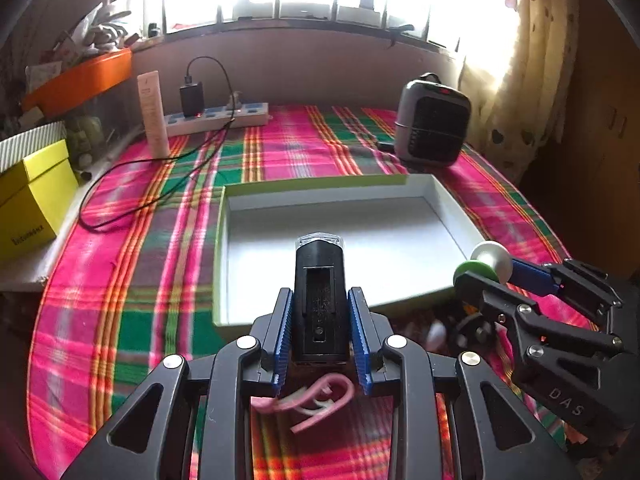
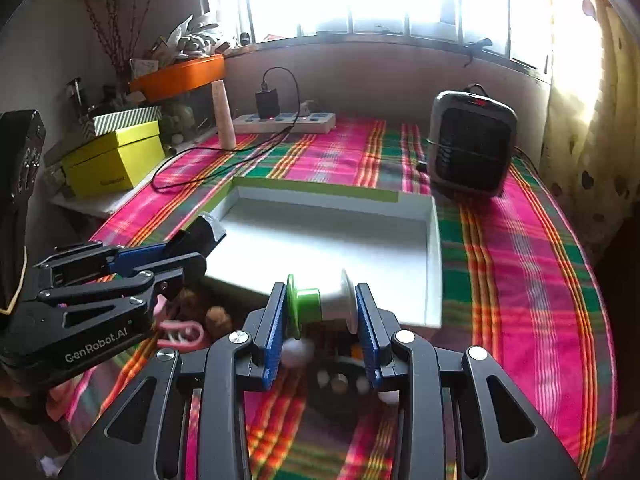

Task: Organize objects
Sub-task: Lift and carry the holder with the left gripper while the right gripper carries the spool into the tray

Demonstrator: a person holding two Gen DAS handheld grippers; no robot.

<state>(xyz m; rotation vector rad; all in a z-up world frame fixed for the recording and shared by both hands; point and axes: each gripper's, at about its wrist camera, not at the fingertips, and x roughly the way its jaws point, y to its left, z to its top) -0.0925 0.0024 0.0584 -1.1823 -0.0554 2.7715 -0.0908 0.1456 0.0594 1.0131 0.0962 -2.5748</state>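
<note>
Left wrist view: left gripper (image 1: 320, 316) clamps a black device (image 1: 319, 300) with a clear tip, blue pads tight on both flanks, held above the near edge of the white tray (image 1: 456, 216).
Tray: shallow, green-rimmed, lying on the plaid cloth (image 1: 120, 280).
Pink clip (image 1: 316, 398): on the cloth below the jaws.
Far right: right gripper (image 1: 486, 266) carries a green-and-white spool (image 1: 486, 262).
Right wrist view: right gripper (image 2: 322, 316) pinches the spool (image 2: 324, 300) by its two flanges, over the tray's (image 2: 434, 260) near rim.
Left gripper (image 2: 200, 240): at left, gripping the black device (image 2: 208, 232) beside the tray.
Heater (image 2: 472, 144): upright behind the tray, apart.
</note>
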